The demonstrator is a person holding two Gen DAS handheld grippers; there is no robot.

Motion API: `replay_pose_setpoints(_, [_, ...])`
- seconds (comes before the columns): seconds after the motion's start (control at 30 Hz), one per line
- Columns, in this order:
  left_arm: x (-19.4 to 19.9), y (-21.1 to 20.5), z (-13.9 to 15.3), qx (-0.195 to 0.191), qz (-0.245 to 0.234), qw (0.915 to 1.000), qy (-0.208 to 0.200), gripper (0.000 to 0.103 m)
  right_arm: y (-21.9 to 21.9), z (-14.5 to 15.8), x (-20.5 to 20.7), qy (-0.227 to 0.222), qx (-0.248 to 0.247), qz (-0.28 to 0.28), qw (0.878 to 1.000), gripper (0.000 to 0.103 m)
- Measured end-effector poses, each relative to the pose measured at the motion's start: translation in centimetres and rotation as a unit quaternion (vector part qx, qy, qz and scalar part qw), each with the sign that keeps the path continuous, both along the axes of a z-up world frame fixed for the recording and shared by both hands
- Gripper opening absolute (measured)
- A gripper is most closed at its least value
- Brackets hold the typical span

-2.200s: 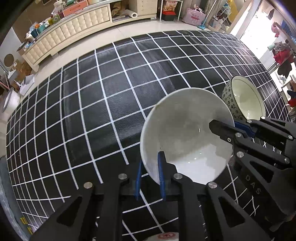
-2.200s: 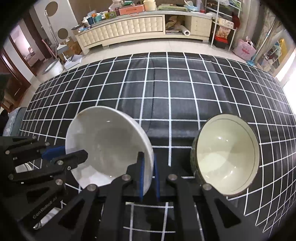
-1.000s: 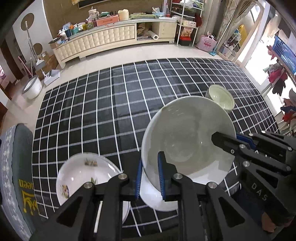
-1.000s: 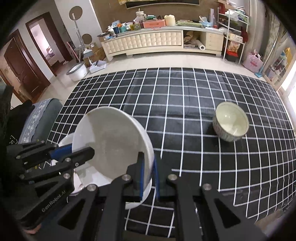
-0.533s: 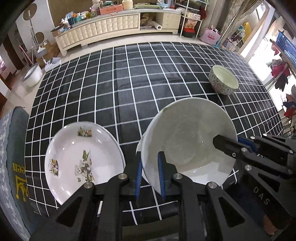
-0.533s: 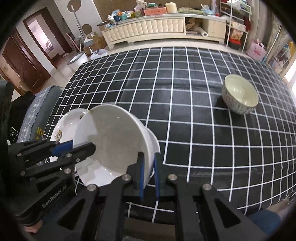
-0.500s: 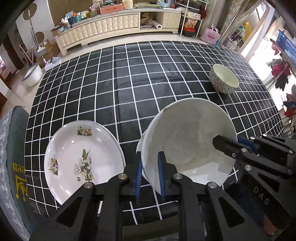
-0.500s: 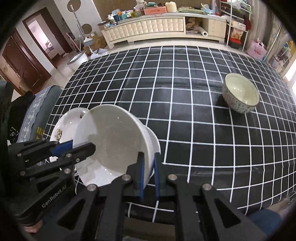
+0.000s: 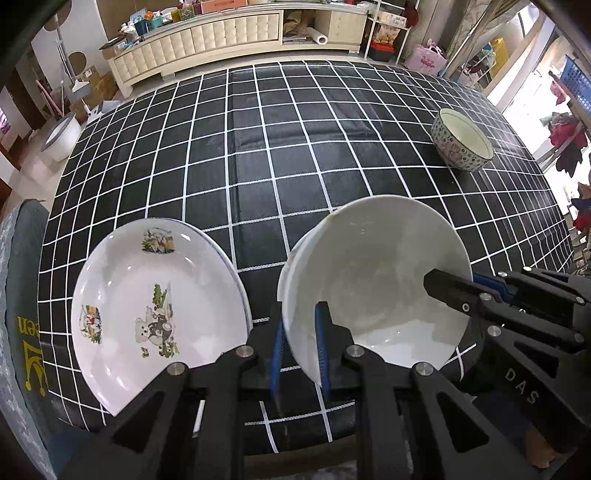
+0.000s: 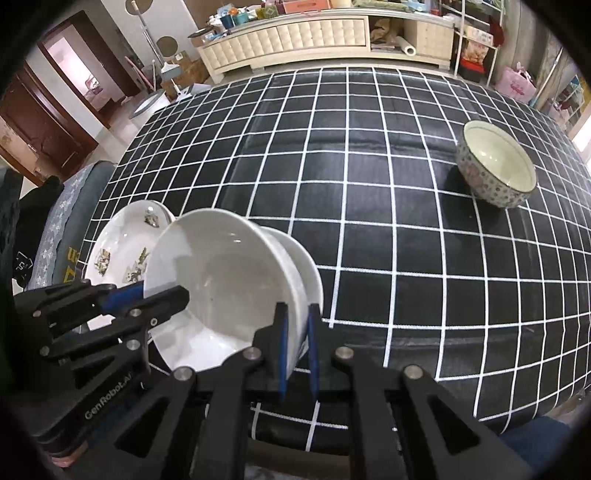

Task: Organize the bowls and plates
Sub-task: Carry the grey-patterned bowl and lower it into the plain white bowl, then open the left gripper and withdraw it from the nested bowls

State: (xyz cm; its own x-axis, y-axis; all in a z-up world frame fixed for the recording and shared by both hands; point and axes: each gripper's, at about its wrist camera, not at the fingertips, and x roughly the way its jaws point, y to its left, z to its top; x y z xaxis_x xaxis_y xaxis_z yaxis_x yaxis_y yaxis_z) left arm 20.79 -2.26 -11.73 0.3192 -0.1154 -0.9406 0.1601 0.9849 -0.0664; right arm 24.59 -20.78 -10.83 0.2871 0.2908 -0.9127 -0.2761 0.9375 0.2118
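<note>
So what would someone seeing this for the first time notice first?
A big plain white bowl held tilted near the table's front edge, the left gripper and right gripper each clamped on its rim. Beside it lies a cartoon-printed plate, and a patterned bowl sits alone at the far right.

I see the big bowl point(image 9: 373, 280) at the table's point(image 9: 258, 155) near edge, above a second bowl point(image 10: 308, 273) under it. Plate point(image 9: 155, 306) sits just left of them. Small bowl point(image 9: 462, 139) stands well apart, far right. Sideboard point(image 9: 207, 33) behind the table.
</note>
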Motion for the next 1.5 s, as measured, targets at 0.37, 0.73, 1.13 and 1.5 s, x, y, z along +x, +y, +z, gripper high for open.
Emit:
replay_pose_setpoints(0.37, [0.7, 0.1, -0.9, 0.003, 0.001, 1.0, 0.005, 0.014, 0.5, -0.9, 1.0, 0.013, -0.008, 0.002, 1.0, 0.013])
replay_pose_setpoints(0.73, [0.3, 0.2, -0.3, 0.004, -0.002, 1.0, -0.007, 0.014, 0.6, -0.4, 0.7, -0.003, -0.03, -0.004, 1.0, 0.013])
replay_pose_setpoints(1.13, [-0.8, 1.0, 1.7, -0.002, 0.009, 0.9995, -0.03, 0.018, -1.0, 1.5, 0.0, -0.028, -0.035, -0.029, 0.999, 0.043])
replay_pose_setpoints(1.5, [-1.7, -0.3, 4.9, -0.015, 0.002, 0.9977, -0.066, 0.036, -4.0, 5.3, -0.6, -0.076, -0.037, -0.049, 0.995, 0.07])
